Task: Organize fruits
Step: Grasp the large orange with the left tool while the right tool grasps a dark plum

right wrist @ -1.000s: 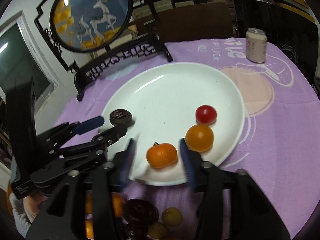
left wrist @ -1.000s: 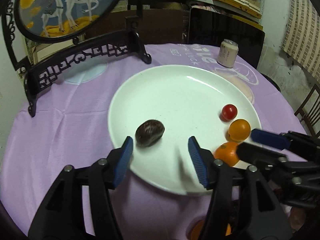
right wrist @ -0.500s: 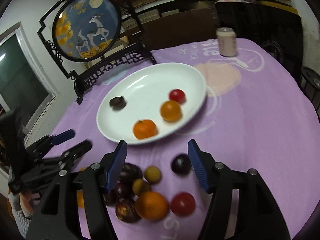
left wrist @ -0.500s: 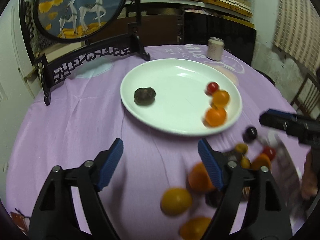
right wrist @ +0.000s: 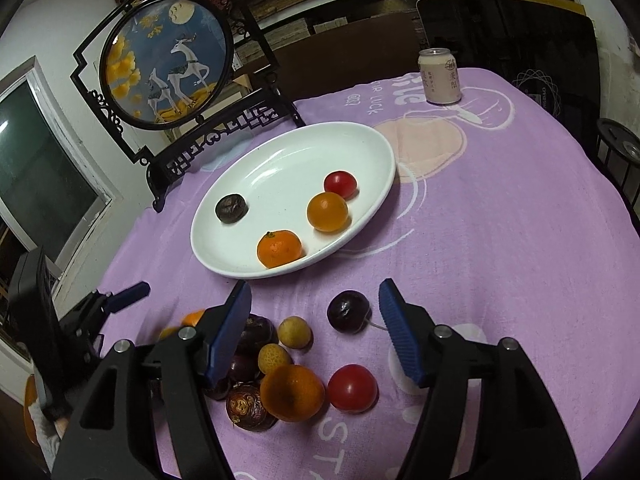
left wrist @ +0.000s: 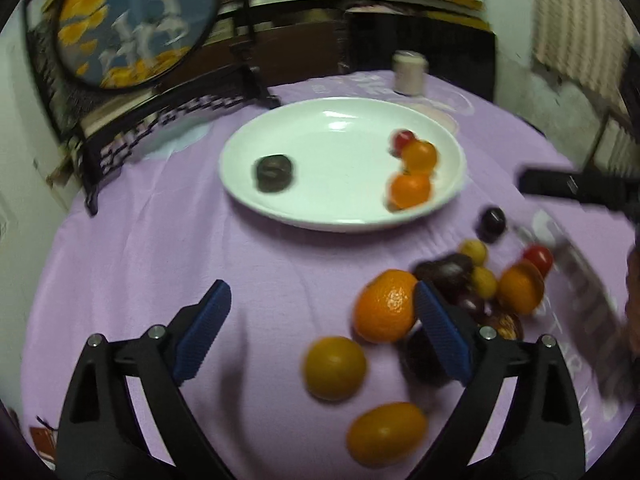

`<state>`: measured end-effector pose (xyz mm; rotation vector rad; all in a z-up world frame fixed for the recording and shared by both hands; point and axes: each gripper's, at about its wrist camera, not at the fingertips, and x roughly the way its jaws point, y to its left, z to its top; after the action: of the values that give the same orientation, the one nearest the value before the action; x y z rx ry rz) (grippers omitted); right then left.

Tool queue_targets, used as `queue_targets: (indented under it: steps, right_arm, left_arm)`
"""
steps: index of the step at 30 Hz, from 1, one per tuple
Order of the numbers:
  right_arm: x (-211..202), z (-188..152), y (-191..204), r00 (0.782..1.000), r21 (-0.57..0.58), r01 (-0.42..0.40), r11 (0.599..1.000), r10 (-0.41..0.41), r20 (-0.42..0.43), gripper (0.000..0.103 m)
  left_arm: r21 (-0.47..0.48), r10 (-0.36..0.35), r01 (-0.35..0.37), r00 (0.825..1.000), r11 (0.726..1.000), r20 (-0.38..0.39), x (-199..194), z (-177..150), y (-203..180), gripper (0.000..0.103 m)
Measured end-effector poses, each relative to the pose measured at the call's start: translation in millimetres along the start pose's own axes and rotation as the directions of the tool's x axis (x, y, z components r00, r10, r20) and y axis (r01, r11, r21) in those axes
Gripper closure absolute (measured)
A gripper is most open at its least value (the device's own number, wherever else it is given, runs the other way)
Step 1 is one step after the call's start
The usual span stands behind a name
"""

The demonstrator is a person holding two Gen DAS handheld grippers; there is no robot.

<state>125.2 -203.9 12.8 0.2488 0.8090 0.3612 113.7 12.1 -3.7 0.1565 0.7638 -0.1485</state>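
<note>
A white plate (right wrist: 372,148) (left wrist: 320,120) on the purple cloth holds a dark passion fruit (right wrist: 231,208), a red tomato (right wrist: 340,184), an orange fruit (right wrist: 327,211) and a mandarin (right wrist: 279,249). Near the front lies a loose pile: dark plum (right wrist: 348,312), red tomato (right wrist: 352,387), mandarin (right wrist: 292,392), small yellow fruits (right wrist: 295,332), dark passion fruits (right wrist: 248,406). My right gripper (right wrist: 316,336) is open and empty above this pile. My left gripper (left wrist: 320,332) is open and empty, with a mandarin (left wrist: 385,305) and yellow fruits (left wrist: 335,368) near its right finger.
A round deer picture on a black carved stand (right wrist: 172,60) stands behind the plate at the left. A drink can (right wrist: 440,76) stands at the far side of the table. A dark chair (right wrist: 508,36) is behind the table.
Both grippers have pulled back from the plate toward the table's near side. The loose fruit pile has come into view. Both stay open and empty.
</note>
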Motion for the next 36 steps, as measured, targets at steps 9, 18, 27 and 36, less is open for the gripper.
queue_targets:
  steps: [9, 18, 27, 36]
  right_arm:
    - [-0.5, 0.9, -3.6, 1.0, 0.017, 0.004, 1.0, -0.004, 0.002, 0.036]
    - [0.7, 0.6, -4.3, 1.0, 0.018, 0.012, 1.0, -0.011, -0.002, 0.036]
    - [6.2, -0.5, -5.9, 1.0, 0.019, 0.026, 0.999, -0.026, -0.017, 0.036]
    - [20.9, -4.0, -10.5, 0.997, 0.031, 0.03, 0.999, -0.028, -0.073, 0.036]
  left_arm:
    - [-0.2, 0.007, -0.008, 1.0, 0.98, -0.009, -1.9, 5.0, 53.2, 0.009]
    - [-0.034, 0.033, -0.033, 0.999, 0.999, -0.004, 4.8, 0.2, 9.6, 0.009]
    - [0.049, 0.048, -0.047, 0.999, 0.998, -0.005, 15.2, 0.0, -8.2, 0.01]
    - [0.0, -0.058, 0.058, 0.994, 0.998, -0.091, 37.2, -0.4, 0.2, 0.056]
